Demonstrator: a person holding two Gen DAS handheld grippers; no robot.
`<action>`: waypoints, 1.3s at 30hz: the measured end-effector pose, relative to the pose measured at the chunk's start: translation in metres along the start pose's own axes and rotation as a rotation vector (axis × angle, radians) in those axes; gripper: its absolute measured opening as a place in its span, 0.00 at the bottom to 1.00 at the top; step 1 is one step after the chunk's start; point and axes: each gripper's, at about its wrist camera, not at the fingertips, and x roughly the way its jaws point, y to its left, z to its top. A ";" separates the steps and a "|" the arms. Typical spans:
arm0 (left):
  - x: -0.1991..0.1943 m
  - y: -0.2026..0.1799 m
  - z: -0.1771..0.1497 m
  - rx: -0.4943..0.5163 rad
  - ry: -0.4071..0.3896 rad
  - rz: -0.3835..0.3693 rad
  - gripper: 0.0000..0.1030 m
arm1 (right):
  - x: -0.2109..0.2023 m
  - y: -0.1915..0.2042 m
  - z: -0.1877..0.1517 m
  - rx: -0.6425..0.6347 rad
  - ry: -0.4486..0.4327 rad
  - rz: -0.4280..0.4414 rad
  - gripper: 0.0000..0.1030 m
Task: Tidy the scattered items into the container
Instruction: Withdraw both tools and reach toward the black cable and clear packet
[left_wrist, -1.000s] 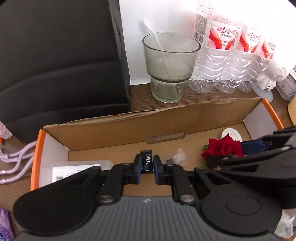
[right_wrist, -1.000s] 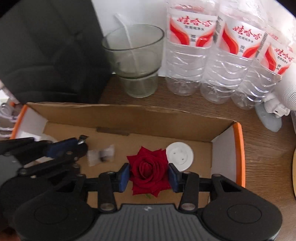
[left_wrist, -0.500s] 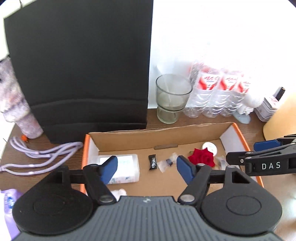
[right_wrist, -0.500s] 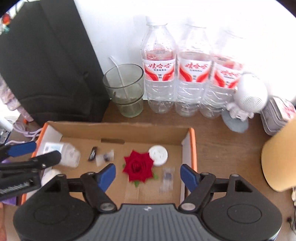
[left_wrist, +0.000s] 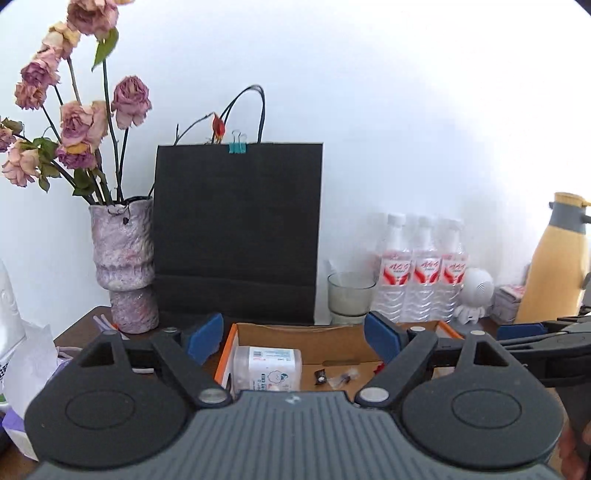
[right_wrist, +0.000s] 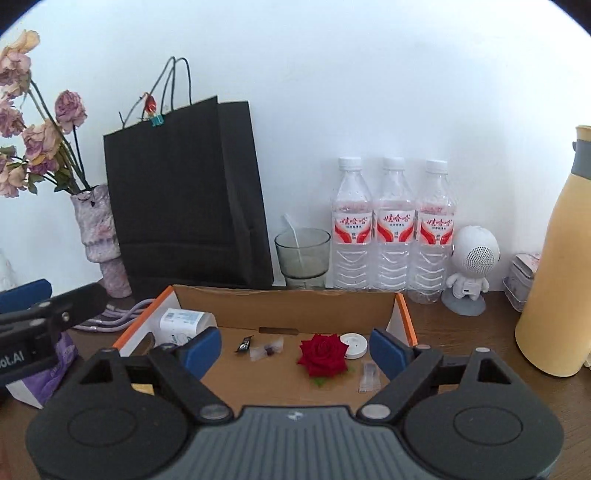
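The cardboard box (right_wrist: 288, 308) with orange edges lies in front of both grippers. In it are a red rose (right_wrist: 323, 354), a white round disc (right_wrist: 354, 345), a small black packet (right_wrist: 243, 344), a little clear bag (right_wrist: 266, 349), a clear strip (right_wrist: 369, 376) and a white swab tub (right_wrist: 183, 323). My right gripper (right_wrist: 294, 352) hangs above the box's near side, its jaws opening with nothing held. My left gripper (left_wrist: 293, 338) is likewise raised and opening, empty, with the tub (left_wrist: 271, 369) and black packet (left_wrist: 320, 377) below it.
Behind the box stand a black paper bag (right_wrist: 184, 206), a glass (right_wrist: 303, 254), three water bottles (right_wrist: 393, 229) and a white robot-shaped speaker (right_wrist: 472, 266). A yellow flask (right_wrist: 557, 266) is at the right. A vase of dried roses (left_wrist: 123, 266), purple cables (right_wrist: 122, 317) and tissues (left_wrist: 29, 354) are at the left.
The left gripper let go of the black packet and the right gripper let go of the rose. Both opened wide, drew back and rose, tilting up towards the wall.
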 end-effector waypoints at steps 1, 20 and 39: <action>-0.007 -0.001 0.001 0.005 -0.002 -0.012 0.84 | -0.011 0.003 0.001 -0.005 -0.017 0.002 0.85; -0.199 -0.010 -0.142 0.013 0.061 -0.042 0.89 | -0.206 0.029 -0.158 0.039 -0.062 0.060 0.87; -0.126 -0.013 -0.130 0.100 0.167 -0.179 0.65 | -0.189 0.005 -0.175 0.026 0.041 0.002 0.62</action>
